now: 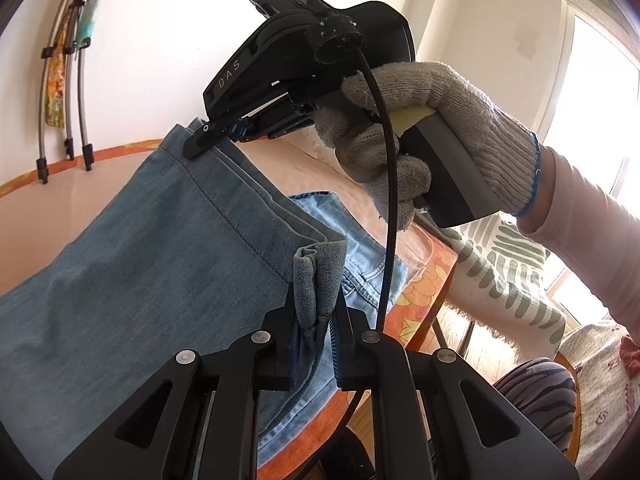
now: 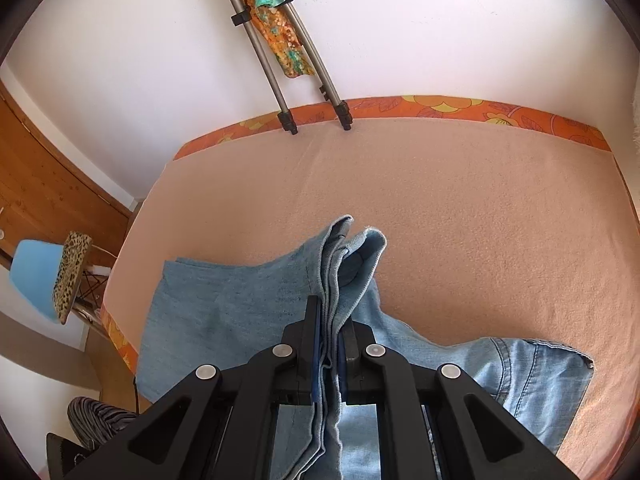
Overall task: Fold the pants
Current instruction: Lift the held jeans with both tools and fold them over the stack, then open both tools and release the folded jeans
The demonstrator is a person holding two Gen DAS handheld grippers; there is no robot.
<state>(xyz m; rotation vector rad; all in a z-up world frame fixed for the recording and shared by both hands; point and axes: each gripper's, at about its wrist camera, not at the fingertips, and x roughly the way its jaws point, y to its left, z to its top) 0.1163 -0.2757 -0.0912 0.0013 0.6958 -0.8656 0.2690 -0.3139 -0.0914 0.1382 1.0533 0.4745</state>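
Here, a peach-covered bed [image 2: 460, 200] with an orange floral border fills the scene, set against a white wall. Light blue denim pants [image 2: 224, 312] lie partly spread on it, their hem edges lifted off the surface. The left gripper [image 1: 316, 324] is clamped on a bunched fold of hem. The right gripper [image 2: 330, 332], held by a gloved hand [image 1: 420, 132], pinches several stacked layers of the same hem. Tripod legs [image 2: 288, 80] stand at the bed's far edge.

Pants [image 2: 248, 308] on bed [image 2: 480, 216], hem lifted off it; tripod legs [image 2: 288, 120] at bed's far edge against wall [image 2: 440, 28].
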